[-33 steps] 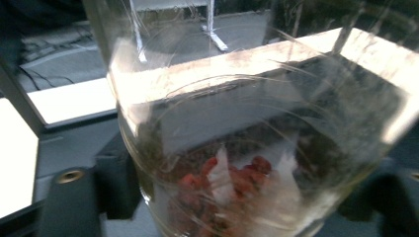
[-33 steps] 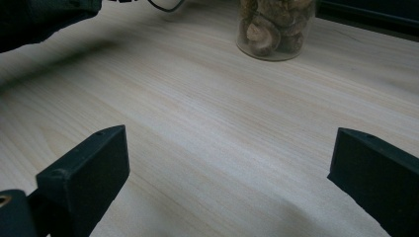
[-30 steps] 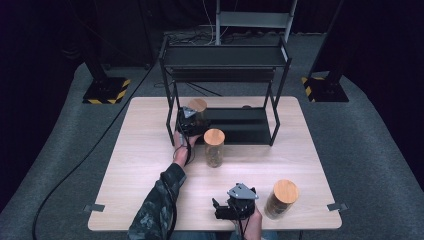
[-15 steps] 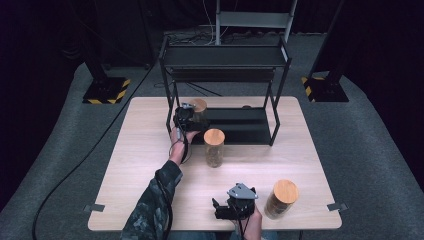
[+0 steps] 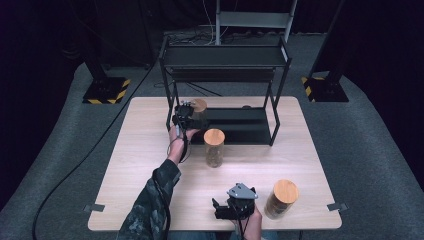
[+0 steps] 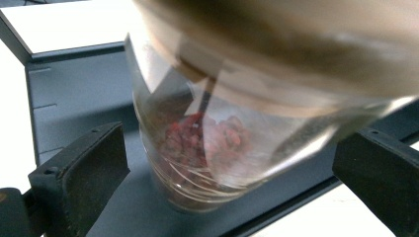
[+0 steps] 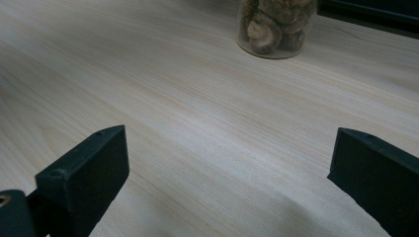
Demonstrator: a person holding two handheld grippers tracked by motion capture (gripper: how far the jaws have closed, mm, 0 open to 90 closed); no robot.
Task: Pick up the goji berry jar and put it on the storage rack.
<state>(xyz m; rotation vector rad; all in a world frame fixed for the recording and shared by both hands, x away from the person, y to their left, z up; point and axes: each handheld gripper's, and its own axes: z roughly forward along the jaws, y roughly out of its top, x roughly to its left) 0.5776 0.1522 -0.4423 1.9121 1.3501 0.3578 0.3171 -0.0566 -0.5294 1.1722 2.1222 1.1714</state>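
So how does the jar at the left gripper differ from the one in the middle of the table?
The jar at the left gripper sits on the black rack's bottom shelf and holds something red; the middle jar stands on the bare table with brown lumps inside. The left gripper has its open jaws around the first; the second stands free. Both are clear, with wooden lids.

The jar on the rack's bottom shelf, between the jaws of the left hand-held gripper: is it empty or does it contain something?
Not empty. The jar holds red pieces in its lower part, seen through the glass; what they are, I cannot tell.
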